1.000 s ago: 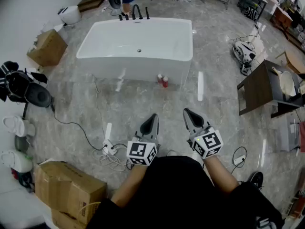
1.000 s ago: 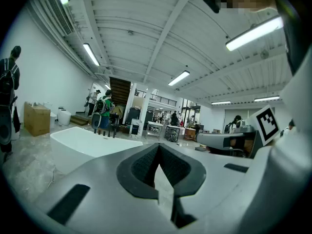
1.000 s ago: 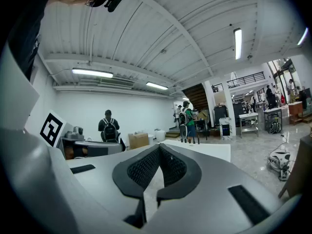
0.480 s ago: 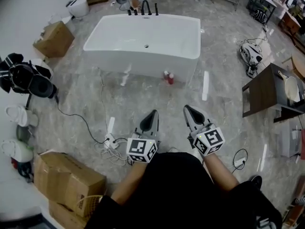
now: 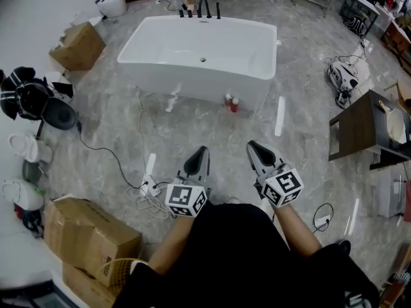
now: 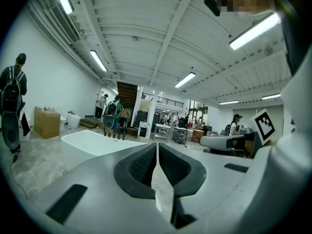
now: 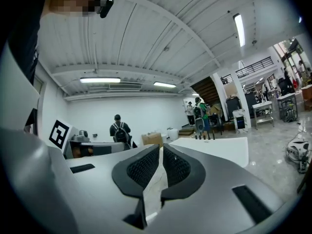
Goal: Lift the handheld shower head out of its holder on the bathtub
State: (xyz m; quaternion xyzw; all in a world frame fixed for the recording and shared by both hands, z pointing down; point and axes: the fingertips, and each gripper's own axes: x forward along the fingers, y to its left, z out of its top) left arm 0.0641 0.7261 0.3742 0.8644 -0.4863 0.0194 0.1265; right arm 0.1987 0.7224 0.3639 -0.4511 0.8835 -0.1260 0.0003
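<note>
A white bathtub [image 5: 199,50] stands on the grey floor a few steps ahead. Black tap fittings [image 5: 204,8] rise from its far rim; I cannot tell which one is the shower head. Both grippers are held close to the person's body, far short of the tub. My left gripper [image 5: 201,151] is shut with nothing in it, and so is my right gripper [image 5: 252,146]. The left gripper view shows the shut jaws with the tub [image 6: 92,143] and fittings [image 6: 113,133] beyond. In the right gripper view the tub [image 7: 214,147] lies past the shut jaws.
Two red bottles [image 5: 231,102] stand at the tub's near wall. A power strip with cable [image 5: 149,188] lies left of my path. Cardboard boxes [image 5: 90,236] and black gear [image 5: 35,101] are at the left, a dark table [image 5: 359,130] at the right. People stand beyond the tub.
The tub has slid lower and looms larger in the head view, so the person has stepped nearer. Both grippers stay shut in front of the body.
</note>
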